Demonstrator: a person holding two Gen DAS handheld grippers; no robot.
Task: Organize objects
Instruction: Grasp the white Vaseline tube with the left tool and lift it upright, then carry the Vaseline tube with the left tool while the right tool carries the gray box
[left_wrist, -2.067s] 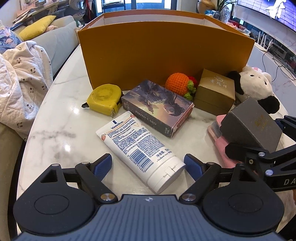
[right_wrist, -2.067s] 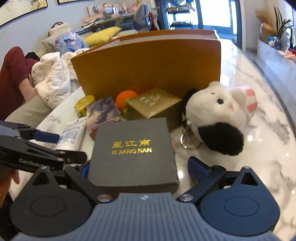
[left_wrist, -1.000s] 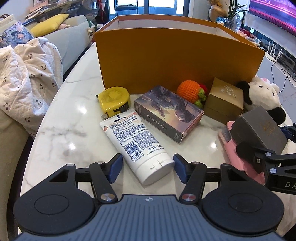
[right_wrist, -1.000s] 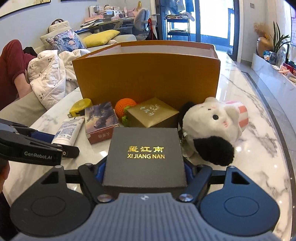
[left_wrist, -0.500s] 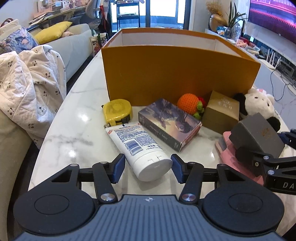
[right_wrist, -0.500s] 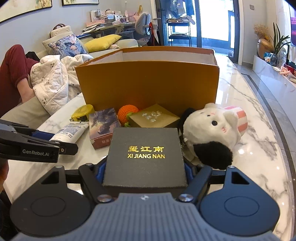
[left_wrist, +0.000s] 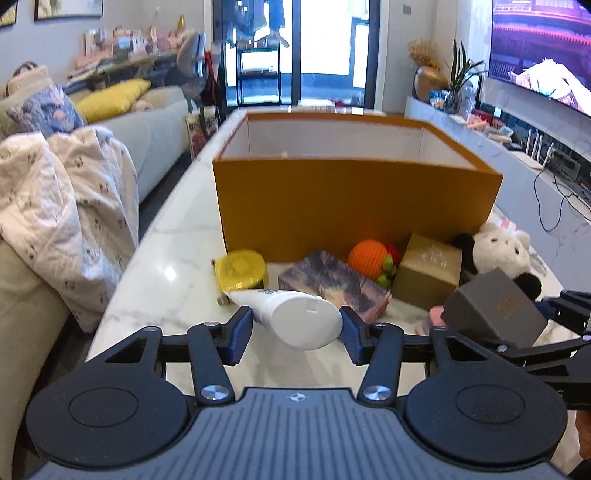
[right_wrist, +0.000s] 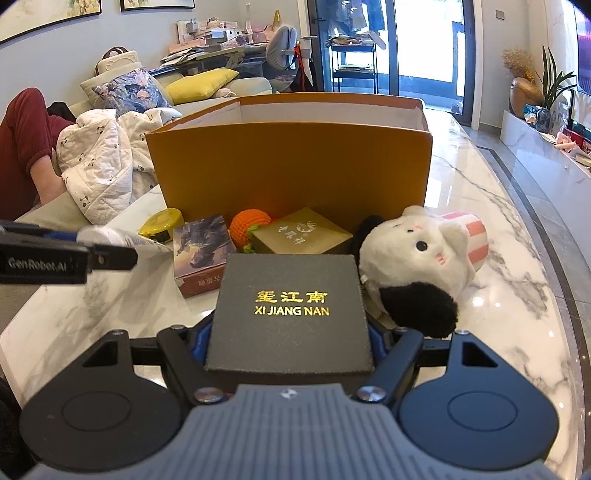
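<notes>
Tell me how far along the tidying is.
Nothing visibly packed: the orange box shows only bare inner walls. In hand: the left gripper closing on the white tube, the right gripper clamping the grey box. Left: tape measure, photo-card box, crochet orange, gold box, plush toy.

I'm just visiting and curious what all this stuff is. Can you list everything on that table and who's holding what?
Cardboard box: one, orange-brown, open top, back of marble table.
Tape measure: one, yellow, at the box's left corner.
Photo card box: one, purple print, in front of the box.
Knitted fruit: one, orange, against the box wall.
Gift box: one, gold, beside the fruit.
Plush toy: one, white and black, right side.
Lotion tube: one, white, between the left gripper jaws, which are closing.
Lettered box: one, dark grey, clamped in the right gripper.
</notes>
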